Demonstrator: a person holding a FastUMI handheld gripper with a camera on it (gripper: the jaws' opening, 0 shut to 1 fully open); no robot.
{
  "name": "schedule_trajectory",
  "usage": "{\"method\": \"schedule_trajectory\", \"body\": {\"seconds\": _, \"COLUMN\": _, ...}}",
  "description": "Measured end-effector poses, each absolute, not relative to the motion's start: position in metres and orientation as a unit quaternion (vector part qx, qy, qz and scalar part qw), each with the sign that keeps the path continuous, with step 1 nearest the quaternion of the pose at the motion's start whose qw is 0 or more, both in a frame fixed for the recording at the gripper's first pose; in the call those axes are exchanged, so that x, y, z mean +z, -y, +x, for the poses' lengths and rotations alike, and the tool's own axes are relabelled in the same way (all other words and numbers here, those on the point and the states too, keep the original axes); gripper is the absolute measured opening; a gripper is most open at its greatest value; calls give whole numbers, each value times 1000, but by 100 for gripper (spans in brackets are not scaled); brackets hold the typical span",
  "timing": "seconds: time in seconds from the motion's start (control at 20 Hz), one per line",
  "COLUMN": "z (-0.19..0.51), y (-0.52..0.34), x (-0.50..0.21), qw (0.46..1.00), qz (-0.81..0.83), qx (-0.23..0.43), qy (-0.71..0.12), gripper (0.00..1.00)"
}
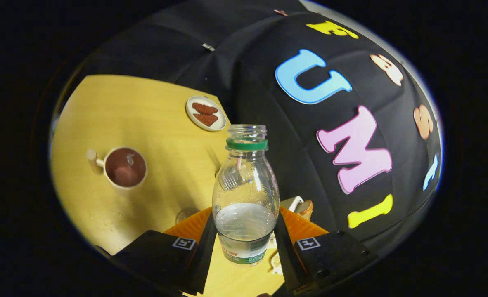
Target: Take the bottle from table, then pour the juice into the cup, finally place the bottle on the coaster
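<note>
Item held: your gripper (245,241) has both fingers pressed against the lower body of the clear plastic bottle with a green neck ring (245,194), cap off, a little pale liquid low inside. Its long axis runs straight ahead between the fingers, mouth pointing away from you, and it looks lifted off the surface. Target: the cream handled cup with a dark brown inside (124,167) sits on the yellow wooden table (145,119), off to the left of the bottle and well apart. Beyond it, a round white coaster with reddish patches (205,113) lies near the table's far edge. Judgement: pouring comes next, tipping leftward.
</note>
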State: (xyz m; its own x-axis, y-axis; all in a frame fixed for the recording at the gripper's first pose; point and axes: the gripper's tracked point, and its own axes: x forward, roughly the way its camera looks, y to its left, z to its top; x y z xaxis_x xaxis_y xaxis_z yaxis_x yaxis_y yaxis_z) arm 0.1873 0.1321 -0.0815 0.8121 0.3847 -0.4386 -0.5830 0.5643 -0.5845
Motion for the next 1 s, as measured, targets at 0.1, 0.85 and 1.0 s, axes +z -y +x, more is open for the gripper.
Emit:
{"method": "schedule_trajectory", "body": {"seconds": 0.1, "z": 189, "y": -133, "x": -87, "qw": 896, "qz": -307, "qx": 284, "qy": -152, "gripper": 73}}
{"method": "schedule_trajectory", "body": {"seconds": 0.85, "z": 224, "y": -153, "x": -142, "qw": 953, "qz": -27, "qx": 281, "qy": -112, "gripper": 73}}
{"method": "schedule_trajectory", "body": {"seconds": 1.0, "z": 233, "y": -149, "x": -156, "qw": 956, "qz": -20, "qx": 271, "qy": -109, "gripper": 73}}
